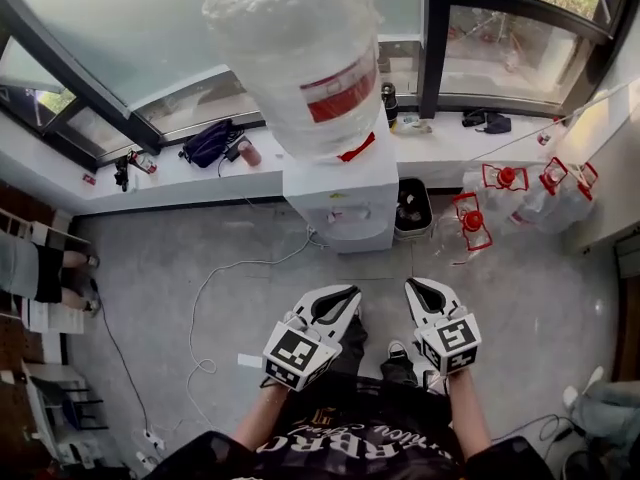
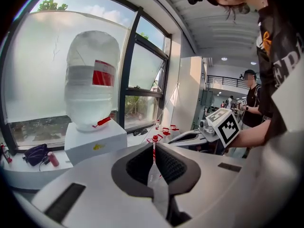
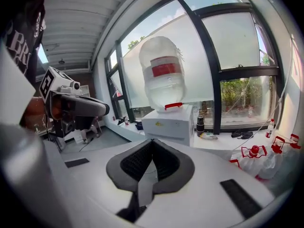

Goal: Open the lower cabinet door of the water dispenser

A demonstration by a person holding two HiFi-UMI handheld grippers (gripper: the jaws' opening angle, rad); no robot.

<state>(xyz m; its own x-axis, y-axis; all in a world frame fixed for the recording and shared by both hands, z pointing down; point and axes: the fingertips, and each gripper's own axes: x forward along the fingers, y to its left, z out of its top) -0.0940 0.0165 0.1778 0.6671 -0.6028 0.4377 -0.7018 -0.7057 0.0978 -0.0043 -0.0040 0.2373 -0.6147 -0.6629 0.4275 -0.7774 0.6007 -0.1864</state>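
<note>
Left tongs (image 2: 153, 152) and right tongs (image 3: 152, 144) — both closed tight, empty — face the water dispenser (image 1: 335, 203), its bottle's red label (image 1: 340, 90) illegible.

Open floor (image 1: 250, 298) lies before the water dispenser (image 1: 340, 203); bin (image 1: 412, 208) and bottles (image 1: 520, 198) flank its right.

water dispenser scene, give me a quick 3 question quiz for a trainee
1. True or false: the right gripper is touching the water dispenser.
2. What sits on top of the dispenser? A) a kettle B) a large water bottle C) a cardboard box
3. Fill in: in the head view, the red-capped spare bottles lie on the floor to the dispenser's ____.

Key: 1 false, it is well short of it, fingers shut and empty. 2 B. 3 right.
</note>
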